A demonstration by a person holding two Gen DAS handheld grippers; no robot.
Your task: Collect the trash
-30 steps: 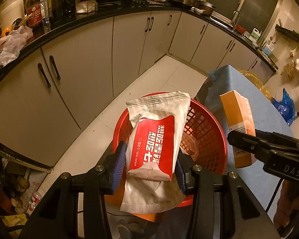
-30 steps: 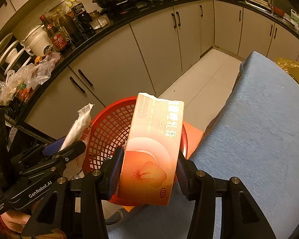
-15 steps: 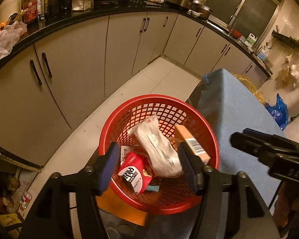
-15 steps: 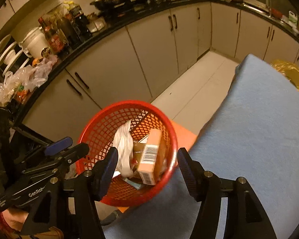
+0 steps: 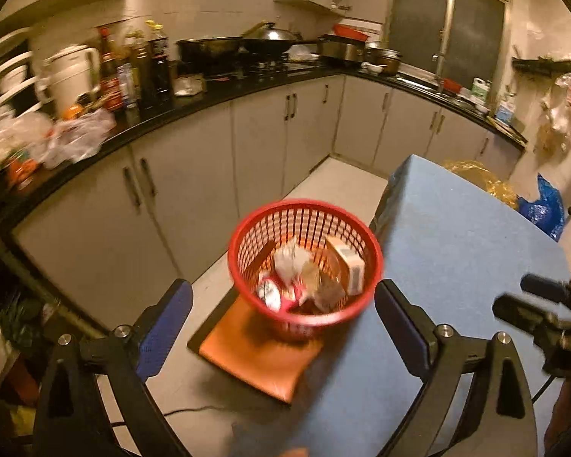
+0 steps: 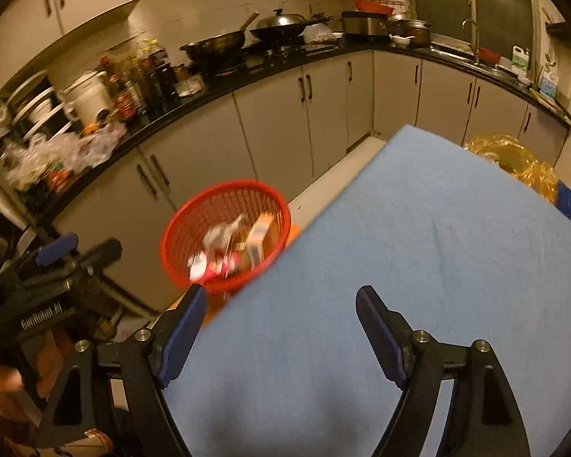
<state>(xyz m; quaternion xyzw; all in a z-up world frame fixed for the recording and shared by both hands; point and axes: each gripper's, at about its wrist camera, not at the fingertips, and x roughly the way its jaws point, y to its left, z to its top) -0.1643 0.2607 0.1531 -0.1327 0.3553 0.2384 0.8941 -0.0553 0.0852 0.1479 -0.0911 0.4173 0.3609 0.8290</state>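
Now red mesh basket holds wipes pack and orange carton, both just dropped; left claw and right claw opened wide, empty.

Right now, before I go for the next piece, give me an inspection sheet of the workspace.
Surface: blue-covered table, bare where visible.
Job's things: red basket on an orange pad on the floor, holding an orange box and wrappers.
Clutter: plastic bags and bottles on the counter.
Grippers: left gripper and right gripper open, empty, jaws just opening.
Cables: thin cable on the floor.
Surroundings: kitchen cabinets, woks.
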